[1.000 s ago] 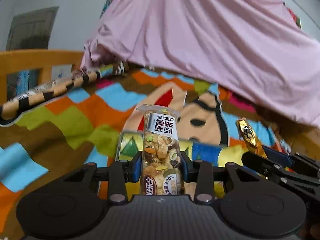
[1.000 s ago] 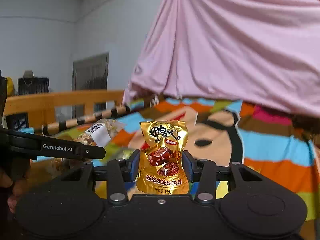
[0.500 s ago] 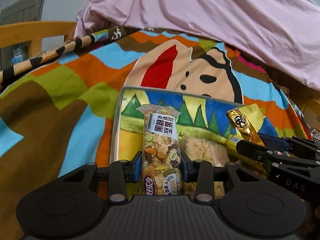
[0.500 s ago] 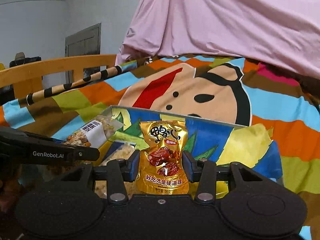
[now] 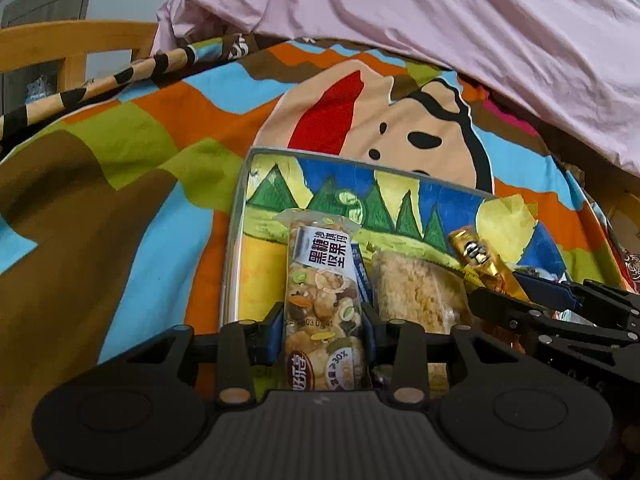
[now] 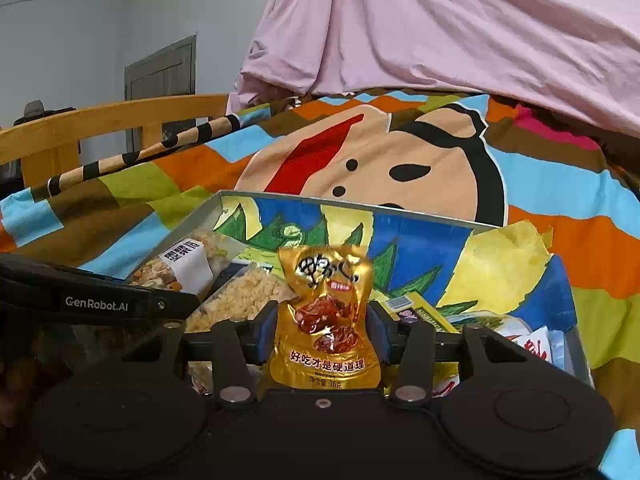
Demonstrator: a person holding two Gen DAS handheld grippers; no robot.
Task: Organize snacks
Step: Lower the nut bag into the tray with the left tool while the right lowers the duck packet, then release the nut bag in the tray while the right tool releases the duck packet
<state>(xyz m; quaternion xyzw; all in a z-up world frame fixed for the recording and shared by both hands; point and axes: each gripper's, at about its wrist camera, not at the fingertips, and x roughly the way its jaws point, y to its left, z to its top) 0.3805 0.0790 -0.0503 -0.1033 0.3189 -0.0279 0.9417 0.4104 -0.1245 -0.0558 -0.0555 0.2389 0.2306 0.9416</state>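
My left gripper (image 5: 323, 330) is shut on a clear nut-bar packet (image 5: 322, 280) and holds it over the left part of a painted tin box (image 5: 236, 216). My right gripper (image 6: 324, 334) is shut on a gold snack pouch (image 6: 326, 316) and holds it over the same box (image 6: 304, 198). The gold pouch also shows at the right in the left wrist view (image 5: 480, 260), and the nut packet at the left in the right wrist view (image 6: 180, 264). A clear packet of pale crumbly snack (image 5: 416, 292) lies in the box between them.
The box sits on a bright patchwork bedspread (image 5: 120, 152) with a cartoon face. A pink sheet (image 5: 440, 20) hangs behind. A wooden bed rail (image 6: 100, 124) and a striped pole (image 6: 140, 152) run along the left. More packets (image 6: 528, 344) lie in the box's right end.
Both grippers have tilted down and come closer over the box, each still holding its packet. The box and the snacks in it now fill more of both views.
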